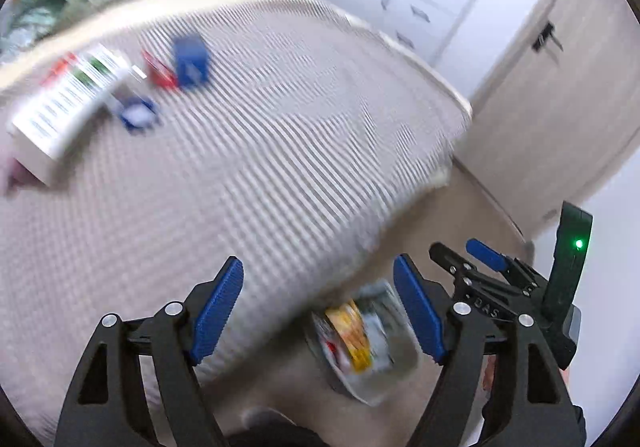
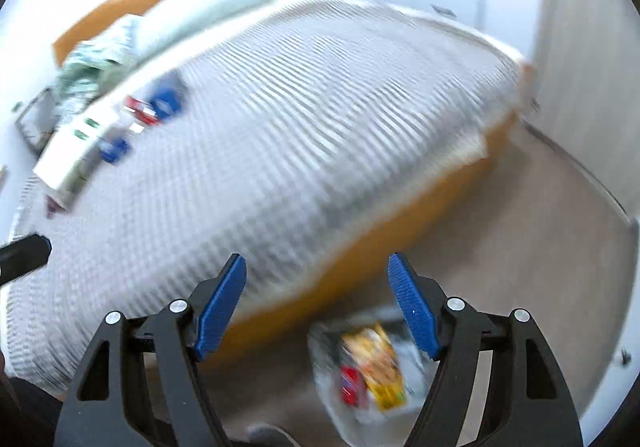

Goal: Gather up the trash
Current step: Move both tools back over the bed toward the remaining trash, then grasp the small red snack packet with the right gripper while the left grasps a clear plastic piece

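Two empty grippers hang over a bedroom where my trash round looks only partly done. Largest in view is the bed (image 1: 248,151), its striped grey cover filling both wrist views, pillows at the headboard end. On the floor just beside the bed's near edge stands the trash bag (image 2: 372,371), a pale open container already holding a yellow packet and something red, so I judge some rubbish is in. Left to gather, by my reading, is a cluster near the bed's far left edge: a long white box (image 1: 66,107) with green and red print, a blue box (image 1: 191,61) beyond it, a red wrapper (image 1: 160,73) beside that, and a small blue-and-white piece (image 1: 136,115) close to the white box. Motion blur hides their labels. My left gripper (image 1: 318,313) has its jaws spread wide with nothing between the pads; my right gripper (image 2: 318,307) is likewise spread and empty.
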Available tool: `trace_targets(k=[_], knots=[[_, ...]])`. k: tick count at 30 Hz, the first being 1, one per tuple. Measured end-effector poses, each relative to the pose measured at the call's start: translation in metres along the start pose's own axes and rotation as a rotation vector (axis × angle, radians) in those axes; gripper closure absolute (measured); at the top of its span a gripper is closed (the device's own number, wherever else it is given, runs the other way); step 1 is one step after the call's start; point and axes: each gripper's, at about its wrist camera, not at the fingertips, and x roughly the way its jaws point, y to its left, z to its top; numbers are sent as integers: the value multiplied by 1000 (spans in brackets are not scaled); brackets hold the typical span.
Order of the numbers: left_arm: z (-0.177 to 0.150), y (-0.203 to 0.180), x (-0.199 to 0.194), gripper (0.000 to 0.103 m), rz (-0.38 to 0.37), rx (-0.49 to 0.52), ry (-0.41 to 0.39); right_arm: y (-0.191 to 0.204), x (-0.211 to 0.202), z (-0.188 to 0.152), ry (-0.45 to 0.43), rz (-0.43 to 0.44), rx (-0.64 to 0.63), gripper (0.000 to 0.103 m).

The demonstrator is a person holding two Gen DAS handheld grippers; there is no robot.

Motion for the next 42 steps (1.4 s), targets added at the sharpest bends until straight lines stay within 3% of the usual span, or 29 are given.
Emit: trace_targets(k=[4, 8, 11, 13, 17, 19, 21, 24, 26, 29, 31, 32, 33, 34, 36, 38, 42], knots=[[39, 64, -44, 22, 96, -12, -122, 56, 8, 31, -36, 71, -75, 32], [73, 135, -65, 21, 172, -42, -151, 108, 27, 56, -50, 128, -141, 32], [105, 198, -73, 21, 168, -100, -162, 134, 36, 69, -52, 166, -174, 32], [127, 245, -71, 21, 153, -173, -146, 148, 40, 76, -58, 187, -192, 32], [166, 344, -33, 25, 117, -414, -63, 169, 48, 85, -61, 211, -222, 32], [179, 371, -12, 34, 155, -445, -44, 174, 53, 87, -53, 214, -230, 32], [193, 388, 20, 34, 194, -431, 6, 176, 57, 90, -47, 207, -246, 32], [203, 410, 64, 34, 185, -482, 93, 176, 61, 97, -48, 182, -264, 32], [204, 420, 89, 34, 220, -509, 140, 172, 65, 103, -49, 164, -261, 32], [196, 440, 114, 34, 219, -614, 158, 166, 72, 112, -56, 154, -244, 32], [194, 441, 121, 36, 214, -615, 163, 167, 80, 116, -52, 154, -242, 32], [195, 436, 121, 44, 218, -594, 154, 169, 83, 116, -50, 153, -245, 32], [193, 434, 121, 69, 179, -594, 153, 172, 87, 117, -46, 153, -250, 32], [191, 432, 122, 82, 136, -620, 166, 177, 91, 117, -42, 156, -255, 32], [187, 427, 120, 89, 49, -636, 173, 187, 97, 117, -37, 173, -265, 32], [186, 412, 110, 93, 79, -559, 130, 198, 102, 117, -36, 188, -282, 32], [183, 402, 80, 96, 62, -514, 53, 214, 109, 122, -40, 201, -299, 32]])
